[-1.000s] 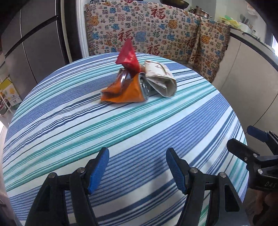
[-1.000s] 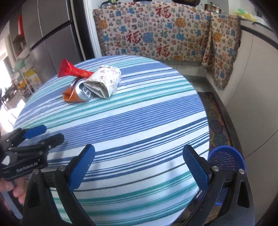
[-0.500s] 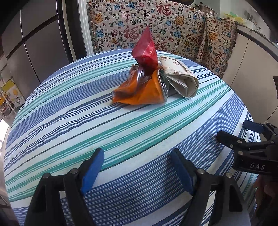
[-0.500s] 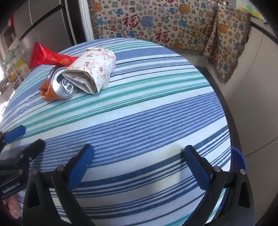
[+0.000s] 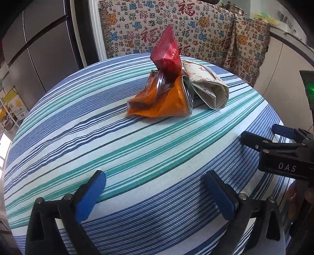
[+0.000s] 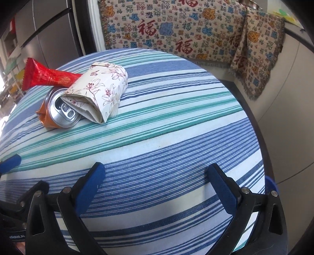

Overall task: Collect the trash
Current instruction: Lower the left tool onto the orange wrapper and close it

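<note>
Left tool [image 5: 155, 193] jaws just widened, released, empty. Right tool [image 6: 157, 188] released. Only right view showed crushed can's [image 6: 62, 109] lid.

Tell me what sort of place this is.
Most likely a home kitchen or dining corner: a round table under a striped tablecloth, a tall steel fridge behind it, and a counter with a pot at the back.

Bare striped tablecloth [image 5: 137, 149] lies before the trash pile [image 5: 172, 94].
</note>
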Demonstrator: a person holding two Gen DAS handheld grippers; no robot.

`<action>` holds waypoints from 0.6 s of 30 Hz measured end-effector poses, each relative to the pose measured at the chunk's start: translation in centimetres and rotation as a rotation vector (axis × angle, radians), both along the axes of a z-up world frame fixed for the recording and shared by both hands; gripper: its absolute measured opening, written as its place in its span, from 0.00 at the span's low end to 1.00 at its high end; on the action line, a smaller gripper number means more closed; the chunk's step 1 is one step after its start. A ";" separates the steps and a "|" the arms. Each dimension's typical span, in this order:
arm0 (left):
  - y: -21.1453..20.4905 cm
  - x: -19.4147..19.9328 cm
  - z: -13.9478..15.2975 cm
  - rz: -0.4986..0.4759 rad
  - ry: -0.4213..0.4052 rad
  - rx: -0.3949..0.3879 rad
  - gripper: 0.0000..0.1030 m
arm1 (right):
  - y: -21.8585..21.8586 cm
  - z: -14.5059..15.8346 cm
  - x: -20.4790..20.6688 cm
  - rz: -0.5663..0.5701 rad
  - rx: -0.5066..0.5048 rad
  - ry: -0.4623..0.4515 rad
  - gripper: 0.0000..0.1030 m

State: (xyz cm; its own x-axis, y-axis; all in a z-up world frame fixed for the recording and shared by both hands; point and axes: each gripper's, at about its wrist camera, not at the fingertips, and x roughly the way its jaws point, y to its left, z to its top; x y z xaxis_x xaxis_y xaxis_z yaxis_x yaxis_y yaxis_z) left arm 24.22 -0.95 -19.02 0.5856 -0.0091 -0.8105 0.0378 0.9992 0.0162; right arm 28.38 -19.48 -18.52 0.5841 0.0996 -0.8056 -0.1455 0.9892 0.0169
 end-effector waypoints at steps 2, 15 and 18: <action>0.0 -0.1 0.0 0.002 -0.001 0.001 1.00 | 0.1 0.0 0.2 0.009 0.001 -0.001 1.00; 0.3 0.0 0.0 -0.020 0.001 -0.006 1.00 | 0.2 0.1 0.2 0.013 0.006 0.002 1.00; 0.4 0.0 0.0 -0.039 0.001 -0.015 1.00 | 0.2 0.1 0.2 0.013 0.006 0.002 1.00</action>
